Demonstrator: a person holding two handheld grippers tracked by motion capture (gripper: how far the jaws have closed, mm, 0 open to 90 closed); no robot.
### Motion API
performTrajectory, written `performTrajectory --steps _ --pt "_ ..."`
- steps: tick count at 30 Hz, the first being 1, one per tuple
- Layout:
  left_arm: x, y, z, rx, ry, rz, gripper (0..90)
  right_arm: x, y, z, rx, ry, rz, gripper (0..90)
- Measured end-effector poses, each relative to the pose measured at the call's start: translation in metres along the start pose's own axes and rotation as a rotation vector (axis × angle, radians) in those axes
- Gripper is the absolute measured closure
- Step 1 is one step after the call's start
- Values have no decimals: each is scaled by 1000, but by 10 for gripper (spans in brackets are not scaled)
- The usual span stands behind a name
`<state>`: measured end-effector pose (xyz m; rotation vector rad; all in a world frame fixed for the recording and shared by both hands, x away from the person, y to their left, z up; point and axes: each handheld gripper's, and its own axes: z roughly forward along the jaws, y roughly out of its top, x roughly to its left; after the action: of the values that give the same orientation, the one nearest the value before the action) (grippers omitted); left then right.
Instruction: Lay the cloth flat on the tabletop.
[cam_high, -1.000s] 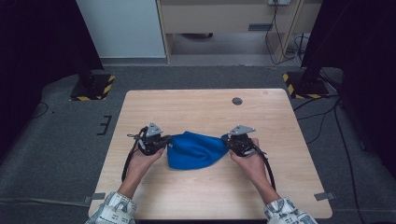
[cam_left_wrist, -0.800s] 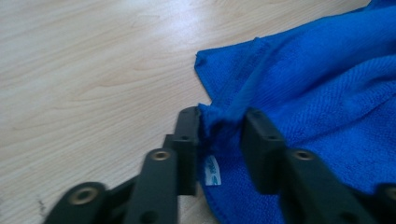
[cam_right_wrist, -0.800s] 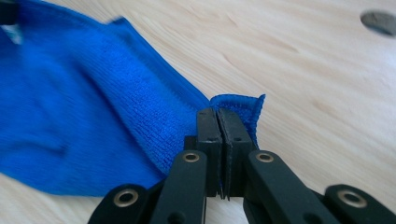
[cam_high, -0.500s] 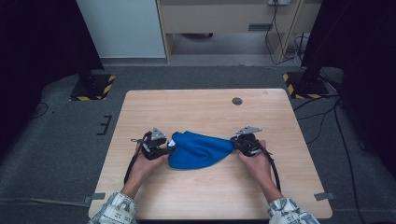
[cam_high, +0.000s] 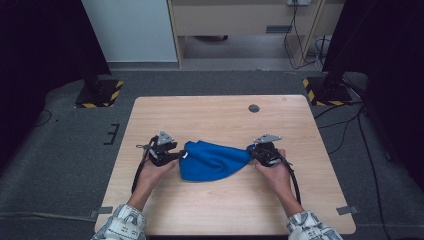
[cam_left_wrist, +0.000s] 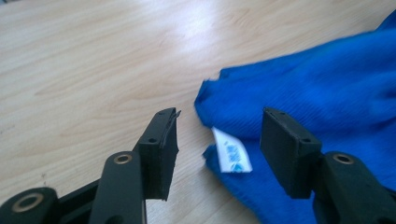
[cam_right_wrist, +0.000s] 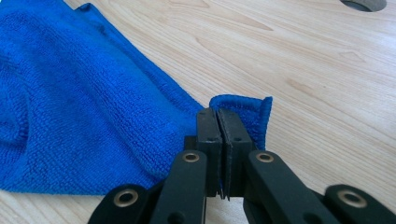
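Note:
A blue microfibre cloth (cam_high: 212, 160) lies rumpled in the middle of the wooden table (cam_high: 220, 117), stretched between my two grippers. My left gripper (cam_high: 179, 156) is open at the cloth's left end; in the left gripper view its jaws stand apart on either side of the cloth corner (cam_left_wrist: 219, 140) with its white tag (cam_left_wrist: 232, 151), not pinching it. My right gripper (cam_high: 250, 150) is shut on the cloth's right corner (cam_right_wrist: 247, 109), which curls up just beyond the closed jaws; the rest of the cloth (cam_right_wrist: 79, 98) spreads away to the left in the right gripper view.
A round grey grommet hole (cam_high: 254, 108) sits near the table's far edge, also seen as grommet (cam_right_wrist: 364, 3). Bare wood surrounds the cloth on every side. Black stands with yellow-striped bases (cam_high: 100, 94) stand on the floor beyond both far corners.
The right gripper has pulled its cloth corner to the right, stretching the cloth out. The left gripper has shifted slightly right and stands open at the left corner.

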<state>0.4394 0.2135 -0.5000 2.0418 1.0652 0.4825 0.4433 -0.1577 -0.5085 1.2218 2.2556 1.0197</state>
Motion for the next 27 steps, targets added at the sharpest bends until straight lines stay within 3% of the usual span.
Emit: performTrajectory --steps 4,9,10,15,19,22,24,27 --pt "5 10 10 -7 -19 -7 477 0 1 0 1 -1 -3 885" --pt "10 20 24 -10 -45 -35 407 0 1 1 0 0 3 885" --pt "10 23 32 19 -52 -22 405 0 1 1 1 1 8 884" --pt "8 23 44 72 -57 -9 430 -2 2 0 -11 3 11 885" --pt "9 22 51 81 -63 -22 425 -2 2 0 -10 2 11 885" --pt "8 21 54 97 -72 -18 488 -2 2 0 -9 4 11 885" --pt "7 21 55 118 -72 -22 594 -3 2 0 -11 5 13 884" --pt "5 20 54 111 -74 -13 749 -3 2 0 -15 6 13 884"
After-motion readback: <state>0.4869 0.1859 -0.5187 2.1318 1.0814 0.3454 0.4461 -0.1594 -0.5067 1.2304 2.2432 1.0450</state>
